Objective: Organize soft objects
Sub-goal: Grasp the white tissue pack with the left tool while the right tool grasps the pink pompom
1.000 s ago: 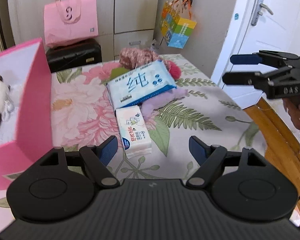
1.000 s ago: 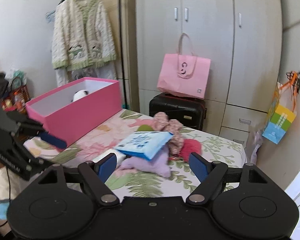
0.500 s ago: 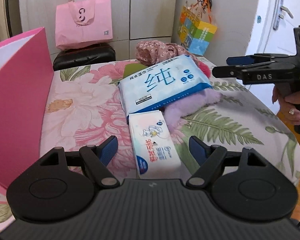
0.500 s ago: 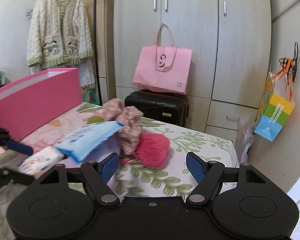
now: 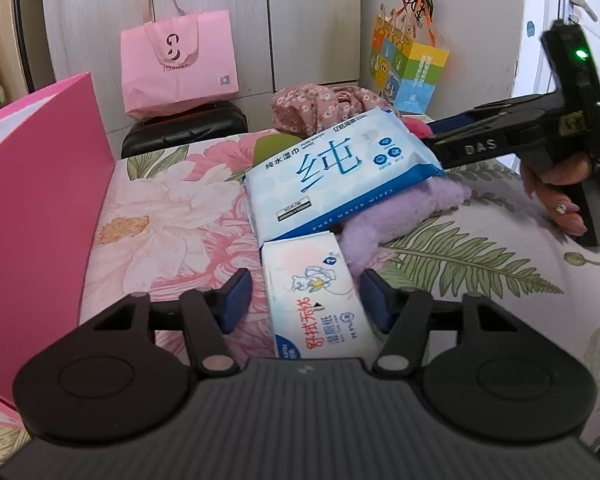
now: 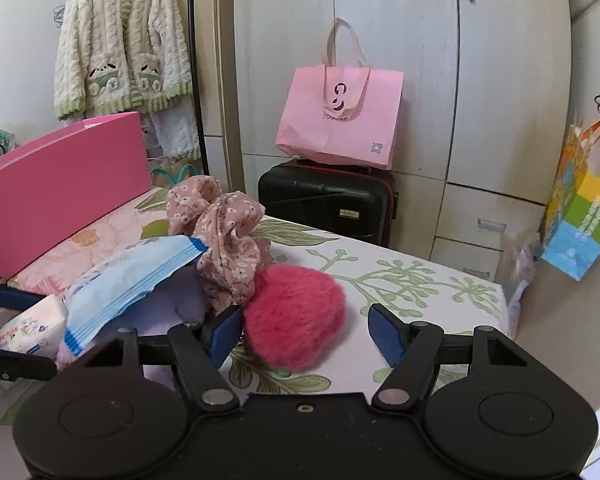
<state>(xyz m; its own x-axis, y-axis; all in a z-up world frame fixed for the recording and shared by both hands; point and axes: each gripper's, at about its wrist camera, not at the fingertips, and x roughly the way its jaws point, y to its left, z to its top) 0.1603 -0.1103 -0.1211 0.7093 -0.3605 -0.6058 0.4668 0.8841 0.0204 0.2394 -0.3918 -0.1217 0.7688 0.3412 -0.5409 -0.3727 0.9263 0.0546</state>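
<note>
**Inspector A:** Count on the flowered bedspread (image 5: pixel 172 208): two tissue packs, one large blue wet-wipe pack (image 5: pixel 340 176) and one small white tissue pack (image 5: pixel 320 300). Three soft pieces: one lilac fluffy item (image 5: pixel 400 216) under the blue pack, one floral pink cloth (image 6: pixel 228 240) behind it, one pink pompom (image 6: pixel 296 316) in front of the cloth and touching it. One pink box (image 5: pixel 40 220) stands at the left edge.

**Inspector B:** Tongs?

**Inspector A:** Left gripper (image 5: pixel 306 300) straddles the small white pack; its jaws are closing. The right pad sits at the pack's edge, while the left pad stands off with a gap showing, so no pinch yet. Right gripper (image 6: pixel 306 332) is also closing, the pompom between its jaws; the left pad is against the fur and the right pad stands clear.

**Inspector B:** Change since a second ago?

**Inspector A:** The left gripper has dropped closer to the white pack, which now fills the space between narrower jaws. The right gripper has swung in from well back and now sits low over the pompom. The white plush toy seen in the box earlier is out of view.

**Inspector B:** Background?

**Inspector A:** One pink bag (image 6: pixel 340 116) on one black suitcase (image 6: pixel 324 200).
</note>
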